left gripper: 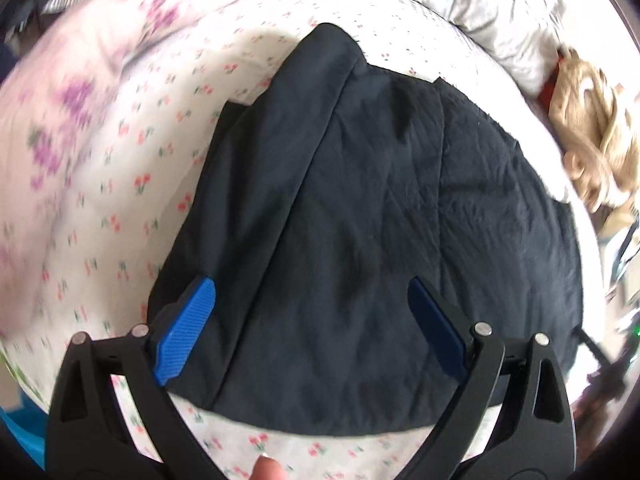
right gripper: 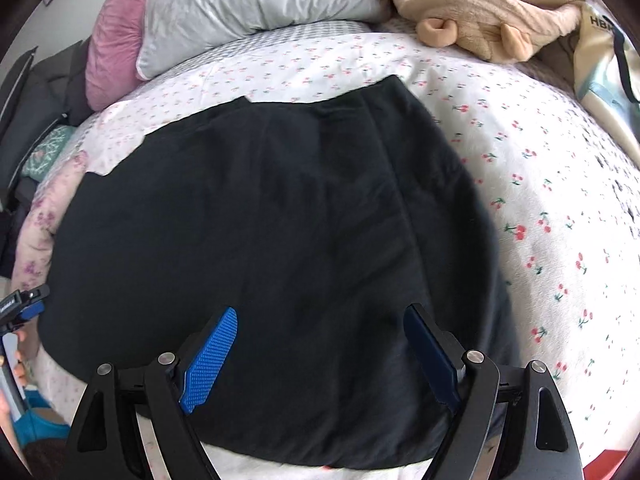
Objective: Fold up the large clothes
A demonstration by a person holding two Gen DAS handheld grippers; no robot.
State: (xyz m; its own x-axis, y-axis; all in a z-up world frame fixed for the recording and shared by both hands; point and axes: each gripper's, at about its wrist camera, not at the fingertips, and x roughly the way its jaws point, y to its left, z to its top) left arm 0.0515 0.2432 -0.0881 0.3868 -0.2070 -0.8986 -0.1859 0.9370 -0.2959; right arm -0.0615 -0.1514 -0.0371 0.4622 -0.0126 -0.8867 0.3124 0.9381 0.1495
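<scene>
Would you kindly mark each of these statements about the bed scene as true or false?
1. Both grippers are open. True: the left gripper and right gripper hold nothing.
2. The dark garment hangs from a hanger. False: it lies flat on the cherry-print sheet.
3. A grey pillow lies at the far side of the bed. True.
4. The garment is bright red. False: it is black or very dark navy.
5. A pink cushion sits beside the grey pillow. True.
</scene>
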